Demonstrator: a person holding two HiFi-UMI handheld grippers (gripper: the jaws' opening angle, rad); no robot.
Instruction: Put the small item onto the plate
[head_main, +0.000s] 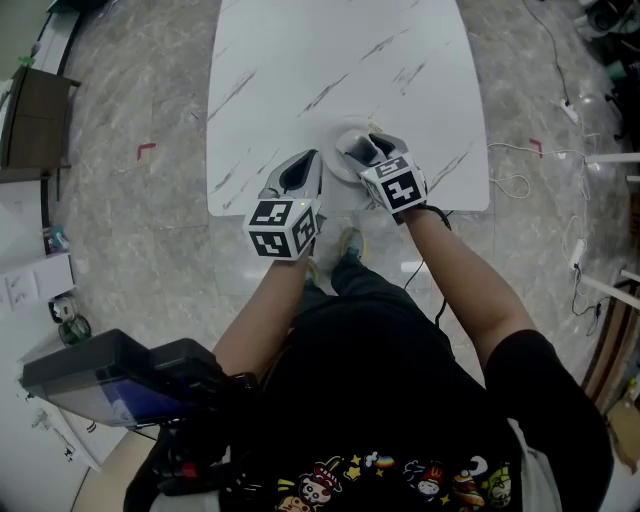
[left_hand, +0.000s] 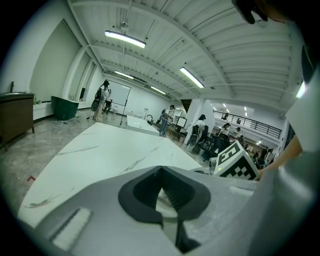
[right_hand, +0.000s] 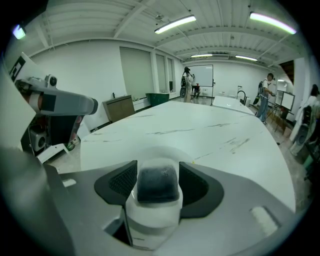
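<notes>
A small white container with a dark cap (right_hand: 157, 192) sits between the jaws of my right gripper (right_hand: 158, 187), which is shut on it. In the head view this right gripper (head_main: 370, 146) hovers over a white plate (head_main: 339, 157) near the front edge of the white marble table (head_main: 300, 70). A pale curve of the plate (right_hand: 150, 150) shows just behind the container. My left gripper (head_main: 303, 165) rests a little to the left of the plate, shut and holding nothing. Its jaws meet in the left gripper view (left_hand: 161, 172), where the right gripper's marker cube (left_hand: 237, 163) is at right.
The table's front edge (head_main: 300, 210) runs right under both grippers. Cables (head_main: 515, 180) lie on the floor at right. A dark cabinet (head_main: 30, 120) stands at the far left. Several people and other tables (left_hand: 135, 122) are far behind.
</notes>
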